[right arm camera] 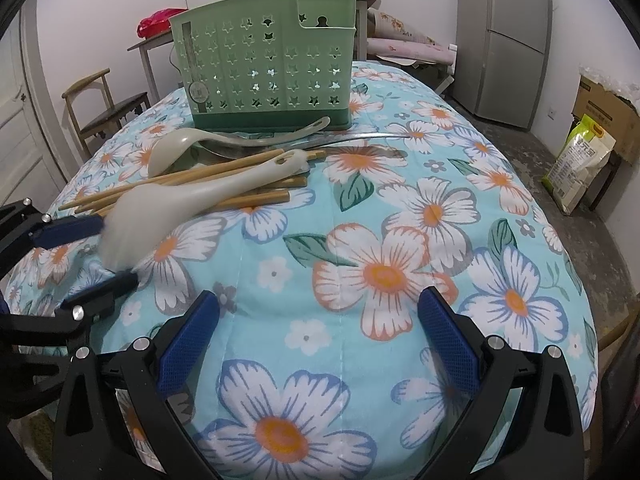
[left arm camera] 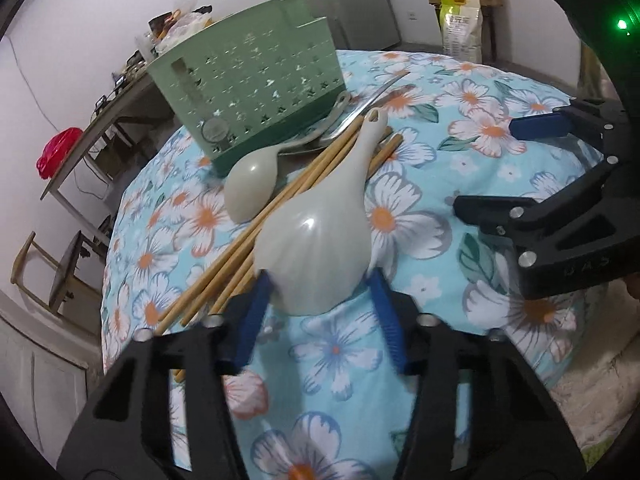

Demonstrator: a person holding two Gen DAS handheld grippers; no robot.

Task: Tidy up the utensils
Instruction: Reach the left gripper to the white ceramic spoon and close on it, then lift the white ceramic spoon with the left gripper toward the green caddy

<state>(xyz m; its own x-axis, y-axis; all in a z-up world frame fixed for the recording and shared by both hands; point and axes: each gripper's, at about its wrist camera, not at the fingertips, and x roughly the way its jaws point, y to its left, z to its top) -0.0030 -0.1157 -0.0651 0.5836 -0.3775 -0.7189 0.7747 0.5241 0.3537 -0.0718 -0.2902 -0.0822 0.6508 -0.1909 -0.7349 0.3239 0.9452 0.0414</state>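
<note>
A large white spoon (left arm camera: 312, 240) lies across several bamboo chopsticks (left arm camera: 216, 280) on the flowered cloth. My left gripper (left arm camera: 320, 296) has its blue pads pressed on both sides of the spoon's bowl, and the handle points away toward the green perforated utensil holder (left arm camera: 248, 80). In the right wrist view the same spoon (right arm camera: 208, 192) is blurred at its bowl, between the left gripper's (right arm camera: 114, 251) fingers. A smaller grey spoon (right arm camera: 172, 152) and a metal utensil (right arm camera: 360, 138) lie in front of the holder (right arm camera: 264, 60). My right gripper (right arm camera: 320, 320) hovers open over bare cloth, empty.
The round table's flowered cloth (right arm camera: 400, 272) slopes off at its edges. A wooden chair (right arm camera: 104, 108) and a cluttered side table (right arm camera: 160, 40) stand at the back left. A grey fridge (right arm camera: 504, 40), a cardboard box (right arm camera: 608, 116) and a bag (right arm camera: 580, 160) are on the right.
</note>
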